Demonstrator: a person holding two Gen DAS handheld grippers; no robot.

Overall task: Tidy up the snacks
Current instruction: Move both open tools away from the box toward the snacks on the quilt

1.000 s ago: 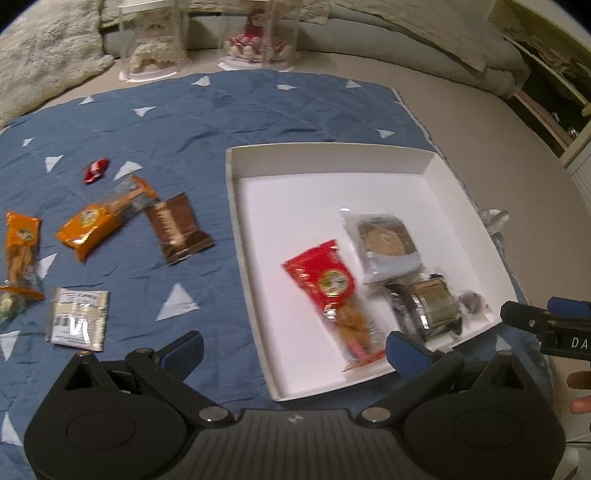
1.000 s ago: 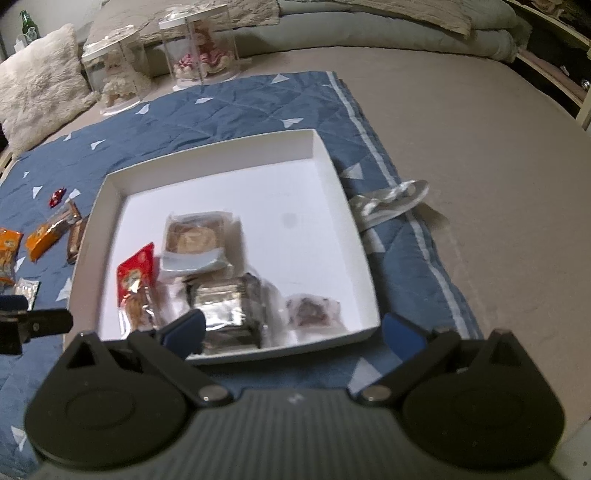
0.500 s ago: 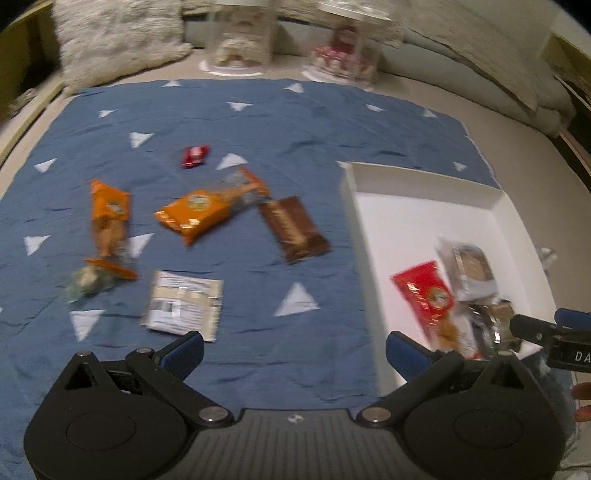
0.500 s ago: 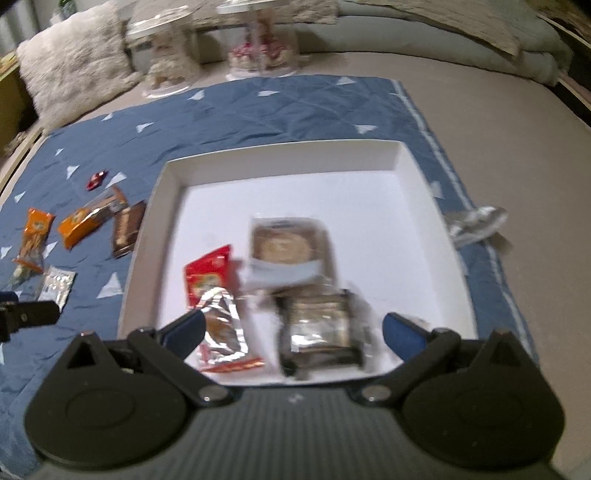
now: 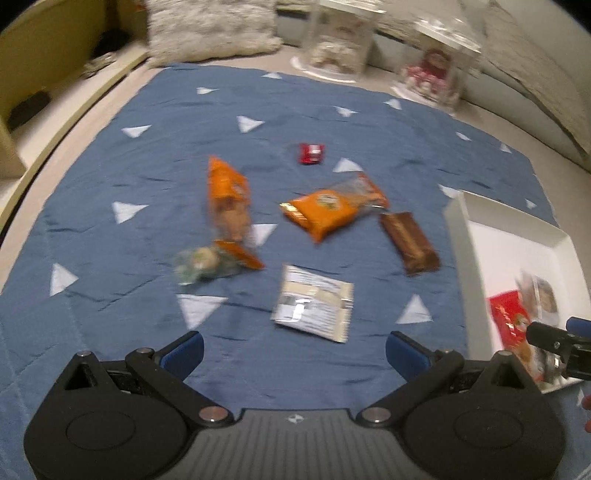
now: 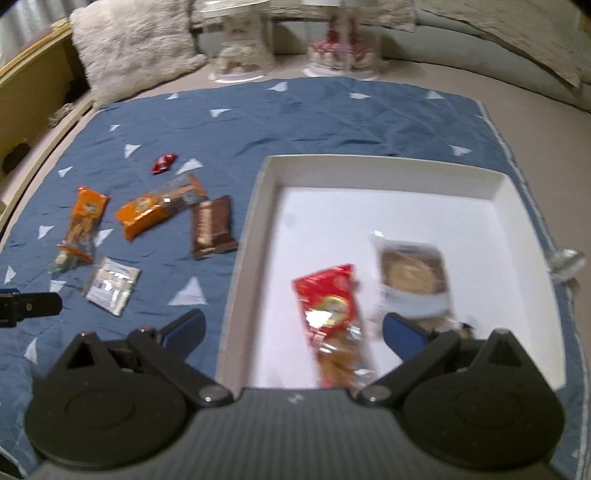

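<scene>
Several snacks lie loose on the blue mat (image 5: 155, 155): a silver packet (image 5: 313, 303), a brown bar (image 5: 409, 237), an orange pack (image 5: 325, 210), a tall orange pack (image 5: 227, 201), a greenish sweet (image 5: 201, 262) and a small red candy (image 5: 311, 153). My left gripper (image 5: 294, 355) is open and empty, just short of the silver packet. The white tray (image 6: 388, 173) holds a red pack (image 6: 330, 306) and a clear cookie pack (image 6: 410, 275). My right gripper (image 6: 293, 330) is open and empty over the tray's near left edge. The left gripper's fingertip (image 6: 29, 305) shows at the left.
Two clear display cases (image 5: 341, 42) with dolls and a fluffy pillow (image 5: 210, 31) stand beyond the mat's far edge. A wooden bed frame (image 5: 44, 62) runs along the left. A crumpled clear wrapper (image 6: 567, 258) lies right of the tray. Grey bedding (image 6: 498, 37) lies at the back right.
Both grippers have swung left. The left one now faces the loose snacks on the mat instead of the tray. The right one now sees the tray's left edge and the mat snacks.
</scene>
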